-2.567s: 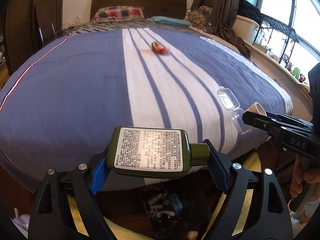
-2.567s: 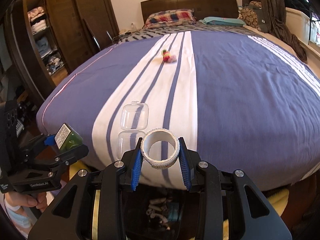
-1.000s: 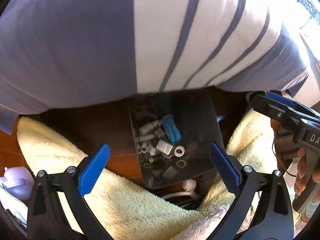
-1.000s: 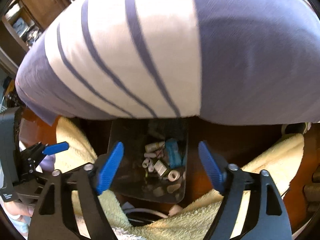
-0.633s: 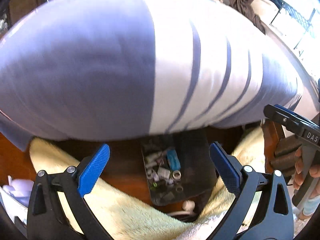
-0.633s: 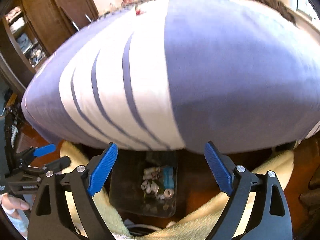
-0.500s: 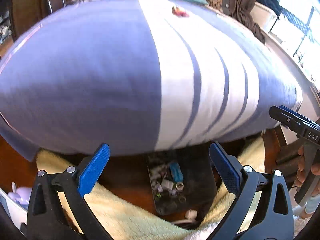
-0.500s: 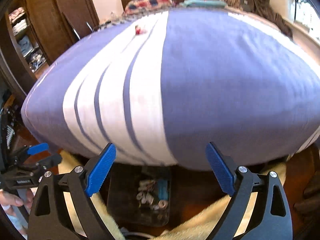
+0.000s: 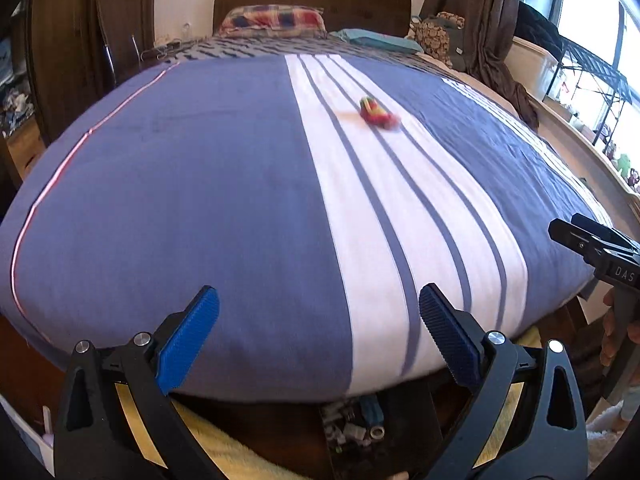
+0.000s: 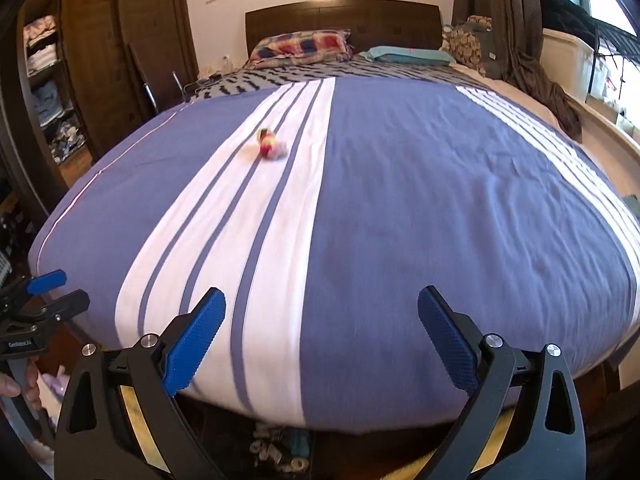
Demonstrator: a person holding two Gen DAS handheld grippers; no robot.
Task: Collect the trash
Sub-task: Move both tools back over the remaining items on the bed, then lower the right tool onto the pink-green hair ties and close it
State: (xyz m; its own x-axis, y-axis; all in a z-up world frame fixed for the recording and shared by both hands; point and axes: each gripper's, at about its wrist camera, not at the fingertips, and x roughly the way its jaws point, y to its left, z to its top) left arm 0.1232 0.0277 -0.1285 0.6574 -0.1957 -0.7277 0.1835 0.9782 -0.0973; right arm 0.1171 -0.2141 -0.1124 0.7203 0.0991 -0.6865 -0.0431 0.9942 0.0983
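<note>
A small red, yellow and green piece of trash (image 9: 376,111) lies on the white stripes far up the bed, and in the right wrist view the same trash (image 10: 270,142) shows left of centre. My left gripper (image 9: 318,330) is open and empty over the bed's foot edge. My right gripper (image 10: 320,330) is empty too, its jaws still opening wide with nothing between them. Below the bed's edge a dark trash bin (image 9: 360,432) holds several small items, and only part of the bin (image 10: 280,454) shows under the right gripper. Each gripper appears at the side of the other's view.
The bed (image 9: 200,200) has a blue cover with white stripes, with pillows (image 9: 276,18) and a dark headboard at the far end. A wooden wardrobe (image 10: 100,40) stands on the left, curtains and a window rack on the right. A yellow fluffy rug (image 9: 224,452) lies around the bin.
Both grippers have risen and tilted up from over the bin: the view went from the bin and rug to the whole bed. The right jaws widened a little. Earlier the bottle and ring were held.
</note>
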